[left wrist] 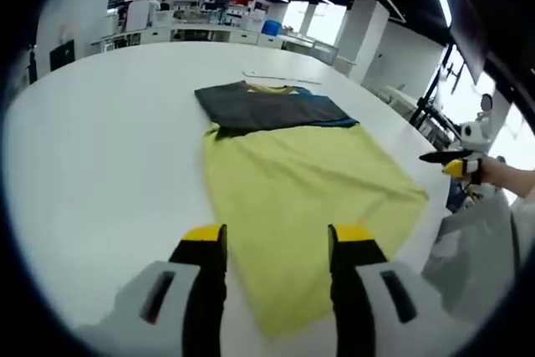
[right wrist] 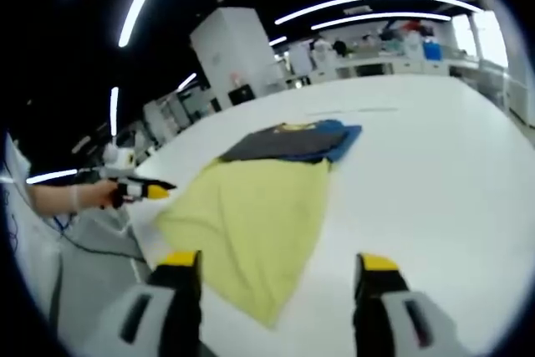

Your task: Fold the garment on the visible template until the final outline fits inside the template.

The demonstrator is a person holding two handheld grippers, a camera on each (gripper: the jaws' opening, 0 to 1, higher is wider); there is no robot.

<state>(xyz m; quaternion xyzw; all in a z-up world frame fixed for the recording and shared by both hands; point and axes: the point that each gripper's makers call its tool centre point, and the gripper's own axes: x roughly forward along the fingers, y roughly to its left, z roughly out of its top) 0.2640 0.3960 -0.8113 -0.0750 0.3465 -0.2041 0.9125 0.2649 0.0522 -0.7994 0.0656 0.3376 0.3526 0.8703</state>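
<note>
A yellow garment (left wrist: 292, 181) lies flat on the white table (left wrist: 109, 140). Its far end is covered by a dark grey part (left wrist: 251, 106) with a blue part (left wrist: 328, 111) beside it. My left gripper (left wrist: 277, 244) hovers open over the garment's near hem, with nothing between the jaws. The right gripper (left wrist: 456, 162), held by a hand, sits off the table's right edge. In the right gripper view, the yellow garment (right wrist: 259, 215) lies ahead with the grey part (right wrist: 276, 144) and blue part (right wrist: 338, 140) beyond it. My right gripper (right wrist: 276, 269) is open near the hem. The left gripper (right wrist: 142, 190) hangs at the left.
A thin line marking (left wrist: 280, 79) shows on the table just past the garment. The table edge (left wrist: 435, 232) curves close on the right, with grey floor below. Desks and lab equipment (left wrist: 201, 22) stand far behind, and white cabinets (right wrist: 234, 48) rise beyond the table.
</note>
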